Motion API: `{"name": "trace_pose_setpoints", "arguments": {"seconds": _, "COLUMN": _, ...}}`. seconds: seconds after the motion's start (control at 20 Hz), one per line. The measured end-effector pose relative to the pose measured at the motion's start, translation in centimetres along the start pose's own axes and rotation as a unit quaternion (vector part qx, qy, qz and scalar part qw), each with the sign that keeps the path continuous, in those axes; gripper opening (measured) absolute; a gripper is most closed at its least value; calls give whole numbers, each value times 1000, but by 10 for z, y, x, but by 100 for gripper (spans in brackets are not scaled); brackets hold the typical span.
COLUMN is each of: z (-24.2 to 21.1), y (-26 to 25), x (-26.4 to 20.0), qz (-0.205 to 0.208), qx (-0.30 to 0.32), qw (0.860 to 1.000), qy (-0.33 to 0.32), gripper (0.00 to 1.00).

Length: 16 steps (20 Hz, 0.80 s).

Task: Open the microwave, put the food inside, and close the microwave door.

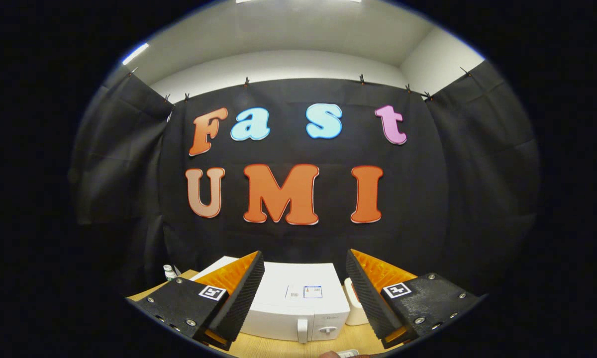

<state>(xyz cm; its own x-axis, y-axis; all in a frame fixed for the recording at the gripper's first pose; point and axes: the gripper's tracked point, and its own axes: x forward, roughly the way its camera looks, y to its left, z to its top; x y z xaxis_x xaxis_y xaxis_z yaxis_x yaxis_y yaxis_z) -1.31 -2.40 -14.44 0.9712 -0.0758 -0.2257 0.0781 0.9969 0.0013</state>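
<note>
A white microwave point(298, 301) stands on the wooden table, seen from above and in front, between and beyond my fingers. Its door is closed, with an upright white handle point(302, 330) and a round knob point(327, 329) on the front. My gripper point(304, 288) is open and held well above the table, with nothing between its fingers. The left finger point(241, 293) and the right finger point(365, 296) frame the microwave's top. A small bit of something brown point(331, 354) shows near me on the table; I cannot tell what it is.
A small white bottle with a green cap point(169, 272) stands on the table left of the microwave. A white box-like object point(353, 303) sits against the microwave's right side. A flat white object point(348, 353) lies on the wooden table point(278, 348) in front.
</note>
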Motion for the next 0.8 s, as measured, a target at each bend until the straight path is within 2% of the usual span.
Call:
{"name": "trace_pose_setpoints", "arguments": {"seconds": 0.35, "z": -111, "y": 9, "x": 16, "qz": 0, "qx": -15, "qw": 996, "qy": 83, "gripper": 97}}
{"name": "trace_pose_setpoints", "arguments": {"seconds": 0.6, "z": -188, "y": 15, "x": 26, "qz": 7, "qx": -7, "qw": 988, "qy": 154, "gripper": 86}}
{"name": "trace_pose_setpoints", "arguments": {"seconds": 0.8, "z": -241, "y": 13, "x": 39, "qz": -1, "qx": -11, "qw": 980, "qy": 199, "gripper": 82}}
